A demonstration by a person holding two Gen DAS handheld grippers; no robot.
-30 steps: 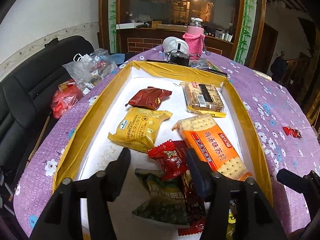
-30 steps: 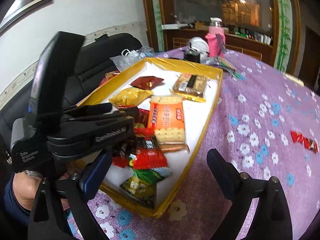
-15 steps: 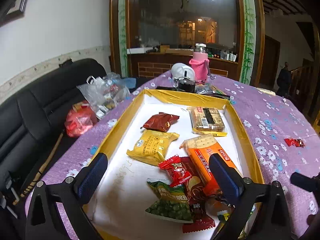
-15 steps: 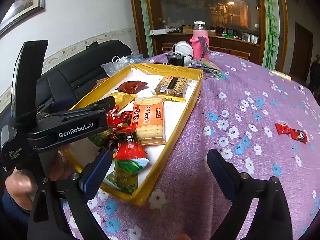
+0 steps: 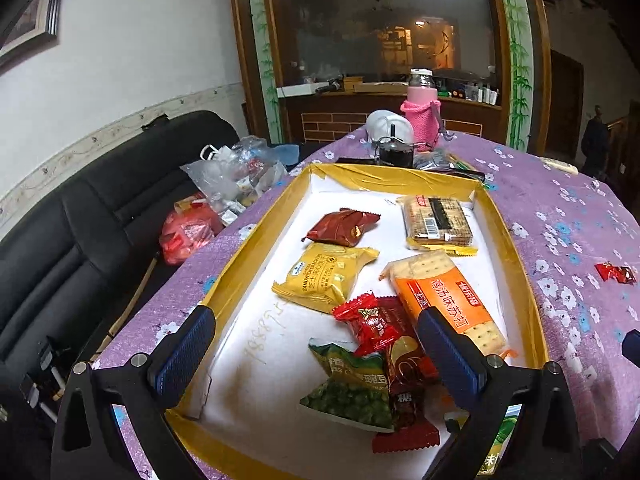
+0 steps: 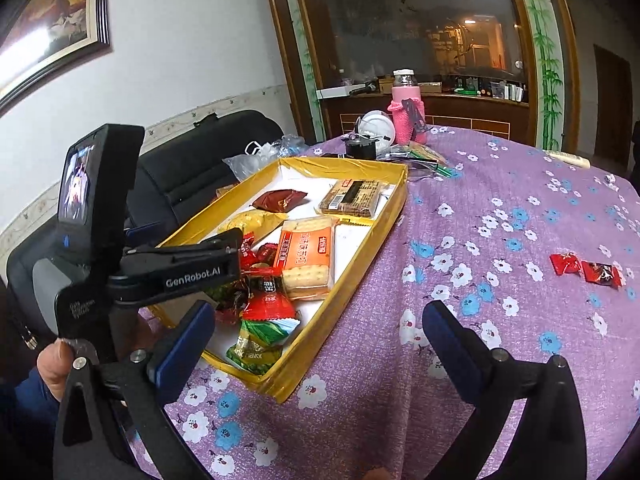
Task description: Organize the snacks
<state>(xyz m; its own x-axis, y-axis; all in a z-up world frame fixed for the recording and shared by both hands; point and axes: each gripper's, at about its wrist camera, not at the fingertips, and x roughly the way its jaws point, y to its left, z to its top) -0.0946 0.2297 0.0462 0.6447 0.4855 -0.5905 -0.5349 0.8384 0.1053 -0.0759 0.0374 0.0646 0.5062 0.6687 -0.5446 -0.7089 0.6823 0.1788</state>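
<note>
While both tongs gape empty | left tongs (image 5: 320, 354) above tray snacks (image 5: 362, 360) | right tongs (image 6: 320, 344) still opening, beside tray (image 6: 352, 280)

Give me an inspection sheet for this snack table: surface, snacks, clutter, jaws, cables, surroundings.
Surface: round table under a purple flowered cloth.
Job's things: yellow-rimmed tray holding an orange cracker pack, a yellow sandwich cracker pack, a green pea bag and more; two red candies lie outside on the cloth.
Clutter: pink bottle, plastic bags at the far edge.
Grippers: left gripper jaws wide open above the tray; right gripper jaws opening, nothing between them.
Cables: nothing seen.
Surroundings: black sofa, framed picture.
</note>
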